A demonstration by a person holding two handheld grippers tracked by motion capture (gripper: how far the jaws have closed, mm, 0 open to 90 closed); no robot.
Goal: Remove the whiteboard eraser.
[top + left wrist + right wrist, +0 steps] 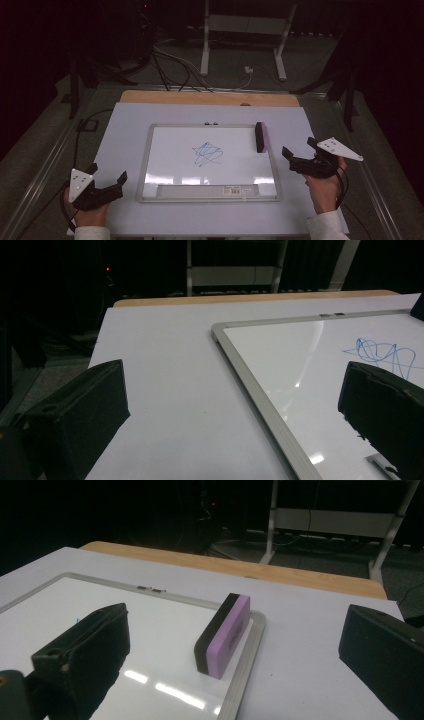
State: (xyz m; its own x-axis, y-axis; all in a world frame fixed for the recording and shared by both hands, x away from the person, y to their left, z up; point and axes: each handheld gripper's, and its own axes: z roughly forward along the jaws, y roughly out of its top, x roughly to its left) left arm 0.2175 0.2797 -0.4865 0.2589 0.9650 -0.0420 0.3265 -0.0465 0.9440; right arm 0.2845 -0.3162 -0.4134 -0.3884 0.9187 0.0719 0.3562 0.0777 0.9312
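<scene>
A framed whiteboard (pixel 150 150) lies flat in the middle of the table, with a blue scribble (pixel 207 153) near its centre. A purple and black eraser (pixel 261 137) rests on its side at the board's far right corner, seen close up as the eraser (pixel 223 635) in the right gripper view. My left gripper (pixel 109 175) hovers open over the white sheet just left of the board's near corner (pixel 217 331). My right gripper (pixel 299 147) is open to the right of the board, a short way from the eraser. Neither holds anything.
The board sits on a white sheet (pixel 120 135) covering a wooden tabletop (pixel 210 97). Cables (pixel 170 65) and the white legs of a stand (pixel 242 45) lie on the dark floor beyond the table. A barcode label (pixel 232 190) marks the board's near tray.
</scene>
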